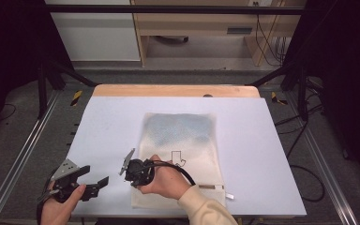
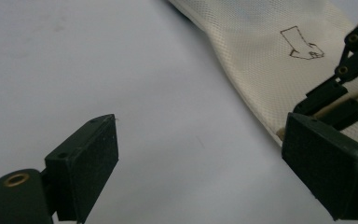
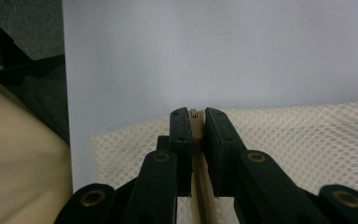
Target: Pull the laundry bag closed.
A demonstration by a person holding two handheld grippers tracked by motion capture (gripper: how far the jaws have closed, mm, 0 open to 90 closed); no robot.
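1. One mesh bag [image 1: 180, 140] is seen lying flat on the white counter [image 1: 108, 122], towards its near middle, with a small outline mark [image 1: 178, 157] printed on its face and a bluish patch showing through its far half.

2. The bag is judged to be light, soft and limp: its open-weave cream mesh [image 3: 298, 126] would be expected to sag and fold if lifted by one point, and it is unlikely to be fragile. What lies inside cannot be told.

3. A stiffer line is offered by the zipper band [image 3: 196, 140] along the near end of the bag. This is judged the best place to take hold, since loose mesh would bunch or slip between the pads.

4. The right hand-held gripper [image 1: 136, 171] is held over the near left part of the bag, and in the right gripper view its jaws are seen pressed together on the zipper band, with what may be the slider between them.

5. The left hand-held gripper [image 1: 91, 185] is held off the bag, over the counter's near left corner, with its jaws wide apart and nothing between them.

6. Counted: one bag, one zipper band, two hand-held grippers. A small pale tab [image 1: 229, 196] is seen at the bag's near right corner.
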